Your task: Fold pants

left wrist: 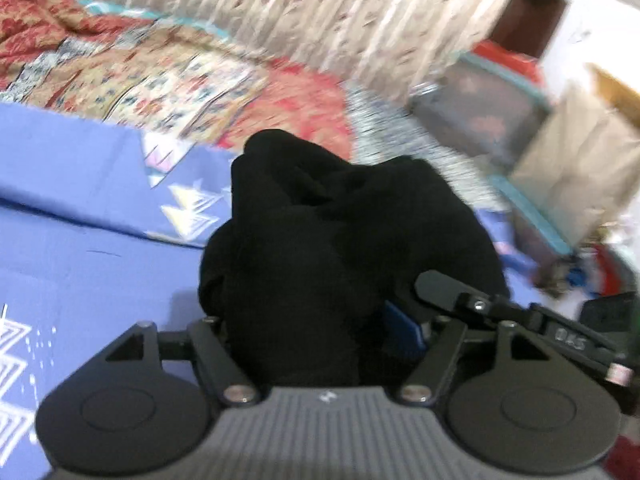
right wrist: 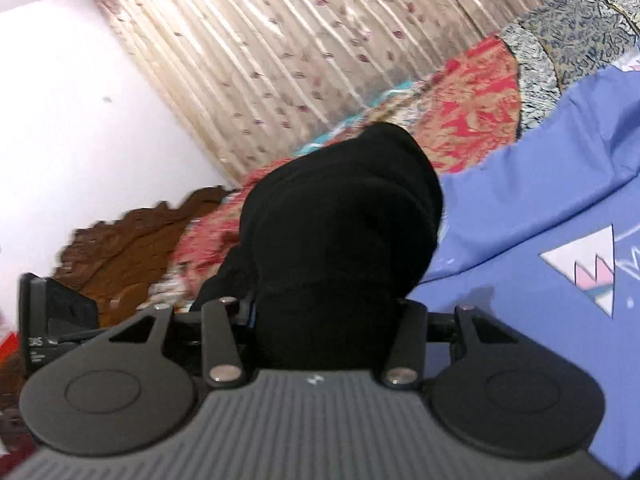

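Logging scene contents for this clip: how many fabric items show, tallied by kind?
Black pants: 1
Blue sheet: 1
Patterned quilt: 1
Curtain: 1
Total: 4

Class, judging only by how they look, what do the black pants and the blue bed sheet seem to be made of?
Black pants: probably a soft, thick knit or fleece; matte, no sheen, bunched in rounded, puffy folds.
Blue bed sheet: probably thin woven cotton or a blend; smooth, flat finish, printed triangles, shallow creases. Blur leaves the weave unclear.
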Demonstrator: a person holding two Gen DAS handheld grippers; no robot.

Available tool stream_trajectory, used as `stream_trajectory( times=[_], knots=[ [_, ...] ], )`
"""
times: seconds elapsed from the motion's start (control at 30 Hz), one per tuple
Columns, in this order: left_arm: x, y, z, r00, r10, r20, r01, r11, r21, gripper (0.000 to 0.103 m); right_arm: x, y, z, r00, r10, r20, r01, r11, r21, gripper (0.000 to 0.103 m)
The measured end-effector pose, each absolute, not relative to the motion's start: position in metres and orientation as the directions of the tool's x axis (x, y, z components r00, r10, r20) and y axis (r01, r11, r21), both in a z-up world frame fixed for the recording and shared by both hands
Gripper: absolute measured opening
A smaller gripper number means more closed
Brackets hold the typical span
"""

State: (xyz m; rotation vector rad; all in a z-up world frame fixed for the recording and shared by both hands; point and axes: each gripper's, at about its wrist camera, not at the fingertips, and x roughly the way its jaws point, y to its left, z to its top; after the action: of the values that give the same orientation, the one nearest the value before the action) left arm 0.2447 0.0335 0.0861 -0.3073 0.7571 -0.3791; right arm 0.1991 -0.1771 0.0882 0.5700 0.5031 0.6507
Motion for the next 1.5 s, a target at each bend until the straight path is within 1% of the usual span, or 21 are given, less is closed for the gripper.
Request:
stream_trajectory(
  times=[0.07,0.13,0.17,0.2,0.27,0.37,0.4,0.47,0.57,0.63,0.7,0.77,0.93,1.0,1.07,1.33,1.5],
  knots=[
    [0.274,0.028,0.051,0.627,-0.385,-0.677,0.143,0.911,-0.386,0.068,0.217,-0.169,0.065,0.694,0.641,-0.328,-0.352,0.700,0.622,0.051],
    [0.296,0.024,0.009,0.551,-0.274,-0.789,0.015,0.948,-0.318,0.069,0.234,-0.158,0.033,0.670,0.584,-0.459,-0.260,0.764,0.591,0.053],
    [0.298,0.023,-0.008,0.535,-0.246,-0.808,-0.027,0.951,-0.308,0.084,0.239,-0.154,0.018,0.646,0.534,-0.545,-0.199,0.807,0.556,0.061],
    [0.293,0.024,-0.010,0.565,-0.243,-0.788,-0.047,0.945,-0.325,0.086,0.241,-0.152,0.008,0.640,0.496,-0.588,-0.151,0.830,0.536,0.065],
    [0.283,0.021,-0.003,0.583,-0.224,-0.781,-0.064,0.946,-0.319,0.086,0.235,-0.156,0.012,0.649,0.513,-0.563,-0.130,0.803,0.582,0.066],
    [0.269,0.017,0.015,0.597,-0.202,-0.777,-0.068,0.952,-0.300,0.085,0.219,-0.153,0.036,0.668,0.471,-0.577,-0.159,0.847,0.508,0.067],
    [0.260,0.020,0.021,0.608,-0.184,-0.772,-0.074,0.955,-0.286,0.085,0.213,-0.155,0.043,0.679,0.456,-0.576,-0.159,0.857,0.490,0.069],
    [0.246,0.030,0.033,0.626,-0.139,-0.767,-0.094,0.963,-0.251,0.087,0.197,-0.161,0.053,0.712,0.405,-0.574,-0.124,0.876,0.465,0.071],
    [0.211,0.029,0.045,0.634,-0.073,-0.770,-0.129,0.971,-0.199,0.089,0.167,-0.173,0.053,0.728,0.362,-0.582,-0.094,0.894,0.438,0.071],
    [0.188,0.028,0.048,0.629,-0.036,-0.776,-0.142,0.977,-0.160,0.090,0.152,-0.173,0.047,0.720,0.343,-0.603,-0.086,0.907,0.413,0.071],
    [0.157,0.023,0.046,0.620,0.010,-0.784,-0.148,0.983,-0.104,0.090,0.130,-0.173,0.041,0.714,0.329,-0.618,-0.085,0.917,0.390,0.072],
    [0.124,0.018,0.043,0.611,0.040,-0.790,-0.163,0.984,-0.076,0.093,0.107,-0.172,0.038,0.710,0.311,-0.632,-0.076,0.926,0.370,0.073],
    [0.064,0.005,0.038,0.579,0.062,-0.813,-0.168,0.985,-0.045,0.093,0.058,-0.165,0.032,0.685,0.275,-0.674,-0.076,0.948,0.310,0.077],
    [0.044,-0.005,0.039,0.574,0.085,-0.815,-0.157,0.988,-0.007,0.096,0.040,-0.164,0.032,0.673,0.279,-0.685,-0.092,0.950,0.297,0.082],
    [0.030,-0.011,0.039,0.564,0.100,-0.820,-0.160,0.987,0.010,0.098,0.028,-0.166,0.032,0.663,0.277,-0.695,-0.090,0.952,0.294,0.085],
    [-0.006,-0.021,0.032,0.528,0.087,-0.845,-0.159,0.987,0.002,0.099,-0.015,-0.164,0.024,0.593,0.296,-0.749,-0.093,0.949,0.301,0.089],
    [-0.016,-0.028,0.031,0.517,0.100,-0.850,-0.148,0.989,0.026,0.103,-0.024,-0.159,0.023,0.576,0.293,-0.763,-0.082,0.950,0.302,0.092]
  ],
)
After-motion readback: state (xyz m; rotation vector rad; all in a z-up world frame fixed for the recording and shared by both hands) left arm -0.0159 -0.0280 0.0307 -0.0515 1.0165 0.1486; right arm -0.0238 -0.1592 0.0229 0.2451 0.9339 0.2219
